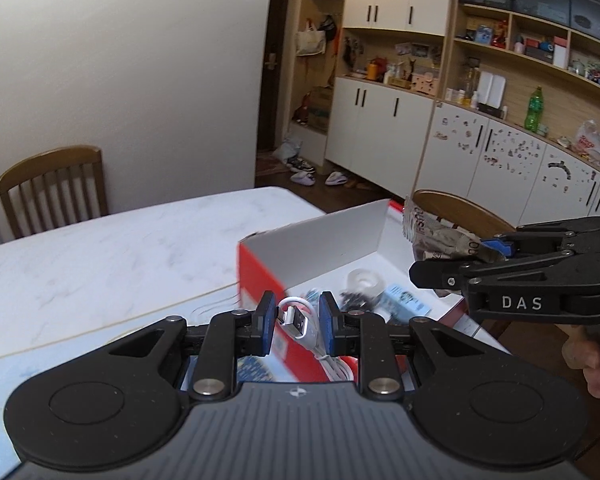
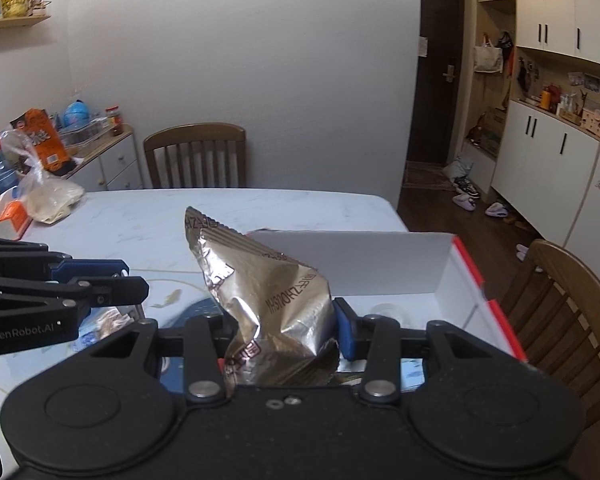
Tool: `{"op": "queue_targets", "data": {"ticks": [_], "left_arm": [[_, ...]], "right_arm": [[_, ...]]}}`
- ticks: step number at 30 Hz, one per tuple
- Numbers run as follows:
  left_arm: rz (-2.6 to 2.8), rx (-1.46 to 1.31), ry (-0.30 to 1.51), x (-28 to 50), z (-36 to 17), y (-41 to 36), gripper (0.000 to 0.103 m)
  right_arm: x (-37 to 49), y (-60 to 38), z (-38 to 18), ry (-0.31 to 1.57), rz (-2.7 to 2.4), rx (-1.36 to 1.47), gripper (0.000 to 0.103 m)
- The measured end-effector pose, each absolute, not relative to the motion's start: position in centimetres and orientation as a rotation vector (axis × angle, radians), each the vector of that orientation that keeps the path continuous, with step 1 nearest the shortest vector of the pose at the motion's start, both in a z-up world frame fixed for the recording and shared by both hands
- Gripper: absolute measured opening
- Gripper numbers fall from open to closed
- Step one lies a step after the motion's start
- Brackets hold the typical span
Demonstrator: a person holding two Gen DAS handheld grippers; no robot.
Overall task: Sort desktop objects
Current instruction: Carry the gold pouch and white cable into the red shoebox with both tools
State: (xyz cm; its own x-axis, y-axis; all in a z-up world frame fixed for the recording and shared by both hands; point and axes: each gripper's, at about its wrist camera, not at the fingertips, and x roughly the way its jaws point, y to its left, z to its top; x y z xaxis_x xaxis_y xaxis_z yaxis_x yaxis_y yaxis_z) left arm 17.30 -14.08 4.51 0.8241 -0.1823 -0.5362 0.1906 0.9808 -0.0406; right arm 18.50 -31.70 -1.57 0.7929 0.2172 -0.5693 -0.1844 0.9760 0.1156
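Left gripper point(image 1: 296, 326) is closest in the left wrist view, and its jaws are clamped on a white USB cable point(image 1: 300, 322), with the plug sticking out between the blue pads point(image 1: 266, 322) and the rest of the cord bunched up underneath toward 6 o'clock. It's hanging right over the near edge of the red-and-white box point(image 1: 324, 240), which sits on the white marble counter point(image 1: 100, 248). Inside the box, up around 1 o'clock from the cable, there's a clear roll of tape point(image 1: 362, 280), something small and black I can't make out, and a light blue packet point(image 1: 406, 298). Over in the right wrist view, the right gripper point(image 2: 280, 332) has its jaws squeezed on the bottom of a crinkly silver snack bag point(image 2: 260, 288), which stands up tall and leans toward 11 o'clock, held above the box's open top. From the left camera that same gripper comes in at 3 o'clock with a hand point(image 1: 588, 364) under it. Further back on the counter at 9 o'clock there's a clear plastic bag point(image 2: 52, 196) with something pale in it. Past the counter's far edge a wooden chair point(image 2: 196, 156) sits at 12 o'clock against the wall, and another wooden chair point(image 2: 568, 312) is at 3 o'clock beside the box.
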Motion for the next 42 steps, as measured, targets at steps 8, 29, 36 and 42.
{"op": "queue_targets", "data": {"ticks": [8,29,36,42], "left_arm": [[-0.235,0.011,0.559,20.2,5.3,-17.4,0.022],[-0.302,0.077,0.780,29.8,0.7,-23.0,0.022],[-0.303,0.057,0.888,32.7,-1.4,-22.8,0.022],[-0.297,0.024,0.959,34.0,-2.9,-22.6,0.022]], "right_arm": [[19.5,-35.1,-2.4,0.624,0.191,0.068,0.042],[26.3,-40.0,-7.7,0.793,0.198,0.004,0.042],[29.5,-39.8,-9.5,0.863,0.252,-0.083,0.042],[31.6,-39.6,-11.2,0.924,0.275,-0.127,0.042]]}}
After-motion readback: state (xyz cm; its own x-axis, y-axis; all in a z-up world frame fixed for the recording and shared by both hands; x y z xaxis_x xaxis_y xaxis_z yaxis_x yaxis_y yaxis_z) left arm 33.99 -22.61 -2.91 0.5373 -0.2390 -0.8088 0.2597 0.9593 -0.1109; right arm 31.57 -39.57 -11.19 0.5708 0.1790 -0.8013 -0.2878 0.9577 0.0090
